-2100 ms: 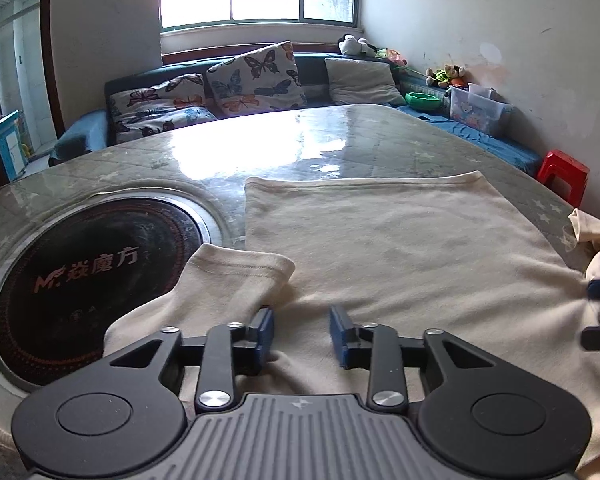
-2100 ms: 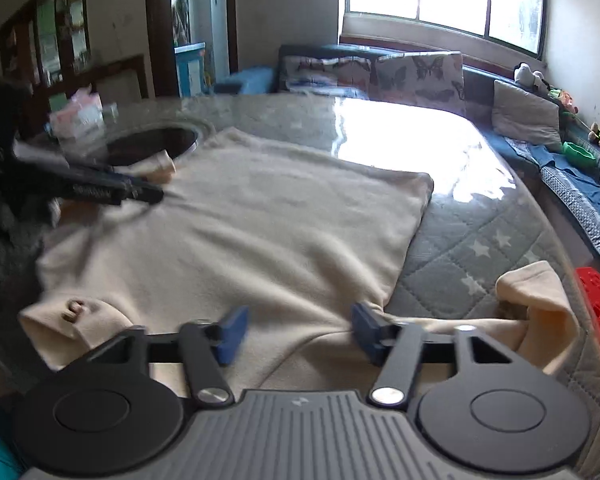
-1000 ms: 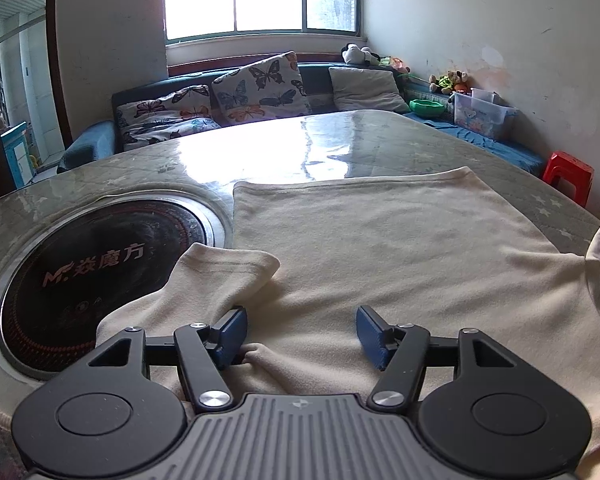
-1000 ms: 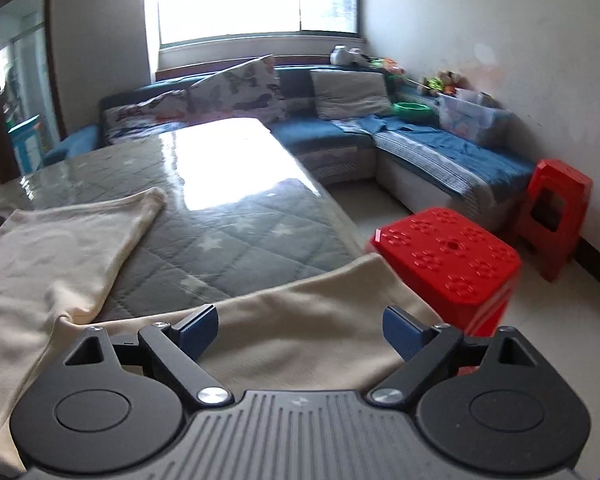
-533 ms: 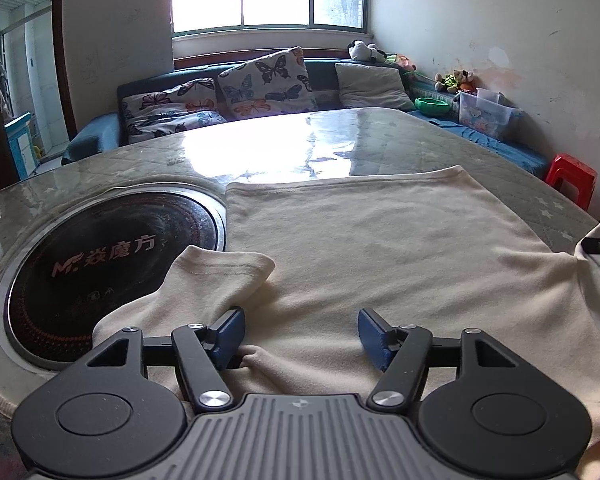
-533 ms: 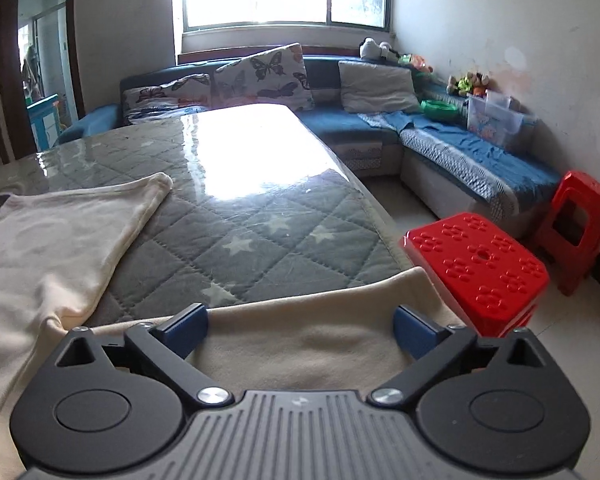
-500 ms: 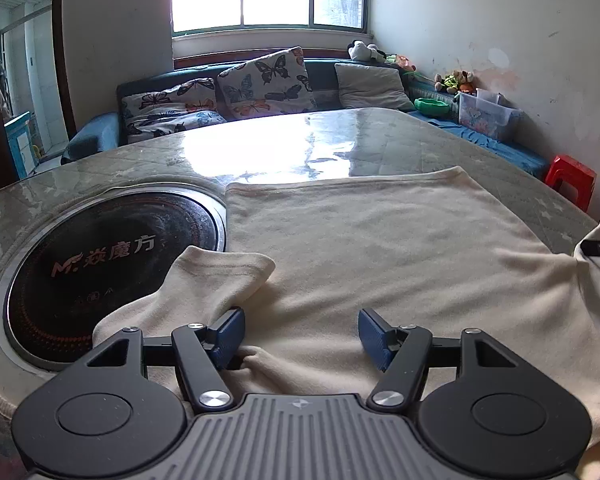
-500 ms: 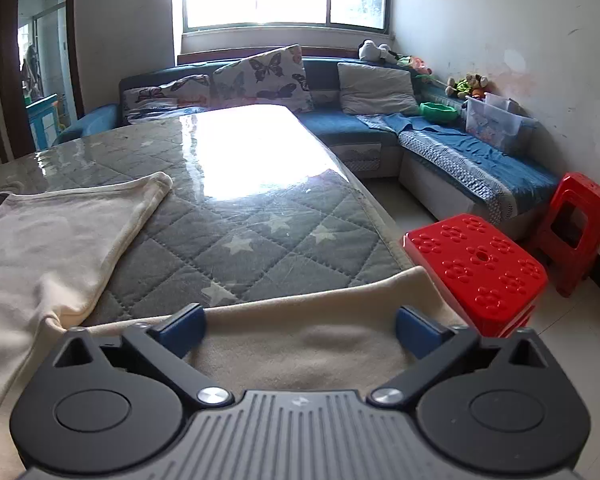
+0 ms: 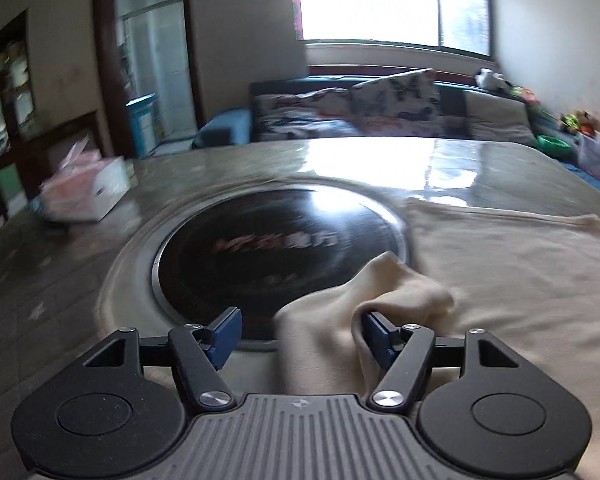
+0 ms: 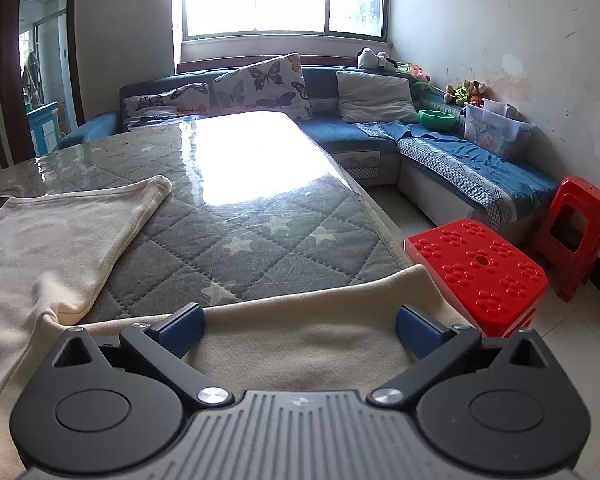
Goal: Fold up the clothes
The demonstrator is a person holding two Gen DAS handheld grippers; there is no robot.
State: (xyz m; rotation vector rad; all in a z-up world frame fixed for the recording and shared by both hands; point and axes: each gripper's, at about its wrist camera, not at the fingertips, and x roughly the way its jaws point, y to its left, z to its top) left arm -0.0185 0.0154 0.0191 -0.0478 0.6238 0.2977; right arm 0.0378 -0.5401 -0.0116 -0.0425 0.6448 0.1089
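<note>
The cream garment (image 9: 520,280) lay spread on the quilted table (image 10: 260,216), one sleeve (image 9: 384,292) bunched over the rim of the black cooktop disc (image 9: 276,248). The left gripper (image 9: 302,330) stood wide apart, that sleeve between its pads. The right gripper (image 10: 298,326), equally spread, sat over the other sleeve (image 10: 312,320) draped at the table's edge, beside a red stool (image 10: 480,268).

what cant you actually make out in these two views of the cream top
- Left wrist view: motion blur smears the lettering on the round black cooktop and the pink-and-white box.
- Left wrist view: the left tongs body hides the cream sweater sleeve base.
- Right wrist view: the right tongs cover the near sleeve; contact is unclear.
</note>
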